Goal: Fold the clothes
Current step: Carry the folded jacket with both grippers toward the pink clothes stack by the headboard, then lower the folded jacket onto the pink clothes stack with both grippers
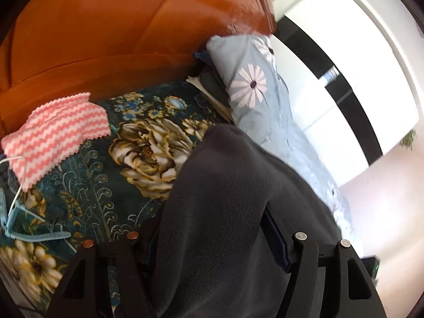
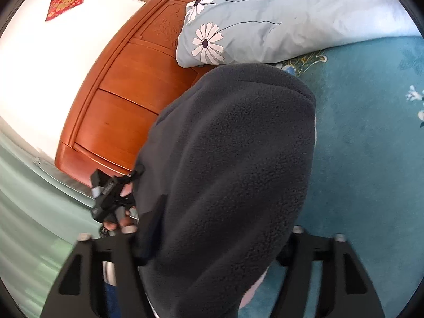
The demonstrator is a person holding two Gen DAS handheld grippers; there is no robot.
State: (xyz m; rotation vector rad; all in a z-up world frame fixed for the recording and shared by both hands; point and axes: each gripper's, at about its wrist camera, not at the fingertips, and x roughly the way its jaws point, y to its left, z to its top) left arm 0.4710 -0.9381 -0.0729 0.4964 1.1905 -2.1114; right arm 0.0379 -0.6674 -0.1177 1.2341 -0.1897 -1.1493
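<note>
Floral plush blanket [image 1: 87, 185]; nubby charcoal fleece [image 2: 233, 159] bunched between both spread tongs [image 1: 212, 238] [image 2: 212, 241].

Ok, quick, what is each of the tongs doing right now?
Left tongs: spread wide around the grey fleece; grip cannot be told.
Right tongs: same, wide around the fleece; grip unclear.

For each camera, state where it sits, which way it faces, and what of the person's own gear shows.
Left wrist: on the left tool, facing headboard; its fingers flank the fleece.
Right wrist: on the right tool, facing headboard; the left tool and a hand show.
Shared: fleece, pillow, headboard.
</note>
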